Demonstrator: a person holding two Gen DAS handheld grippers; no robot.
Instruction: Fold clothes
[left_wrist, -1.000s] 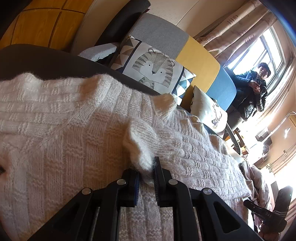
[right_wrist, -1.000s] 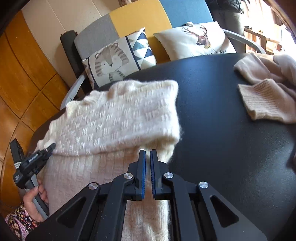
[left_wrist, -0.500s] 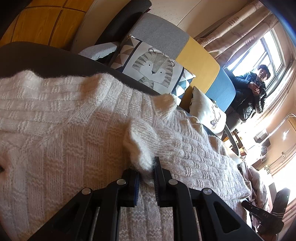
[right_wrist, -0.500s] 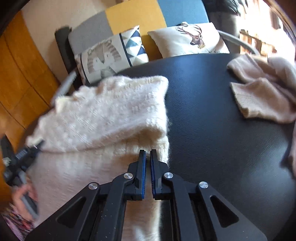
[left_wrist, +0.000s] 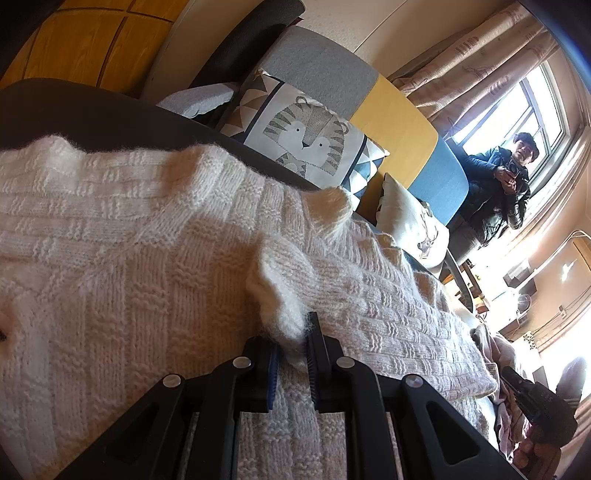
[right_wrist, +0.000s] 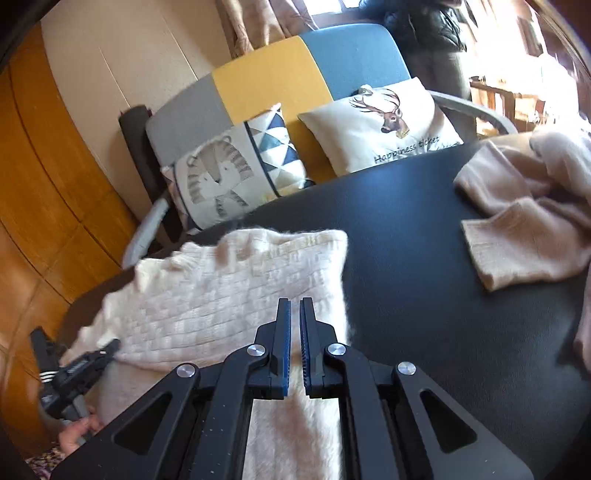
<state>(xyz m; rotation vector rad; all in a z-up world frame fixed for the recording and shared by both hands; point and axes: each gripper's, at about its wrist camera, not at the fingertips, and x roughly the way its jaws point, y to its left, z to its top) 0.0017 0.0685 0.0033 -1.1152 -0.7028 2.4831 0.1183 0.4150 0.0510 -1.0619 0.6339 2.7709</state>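
**Left claw pinches cream sweater; right claw closed and empty**

The left claw (left_wrist: 291, 354) grips a fluffy fold of the cream knit sweater (left_wrist: 147, 258), which fills that frame's lower left. The right claw (right_wrist: 294, 347) is narrowed to a slit with nothing between its pads, above the sweater's edge on the black desk (right_wrist: 424, 295). A pink garment (right_wrist: 524, 229) lies upper right.

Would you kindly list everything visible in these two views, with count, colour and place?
sweater: one, cream, partly folded on the table's left side
pink garment: one, crumpled, far right of table
table: one, black
cushions: two, tiger print and deer print, on the sofa
sofa: one, grey, yellow, blue, behind the table
bystander: one, dark jacket, by the window
left hand-held gripper: shut on a sweater fold
right hand-held gripper: shut, empty, over the sweater
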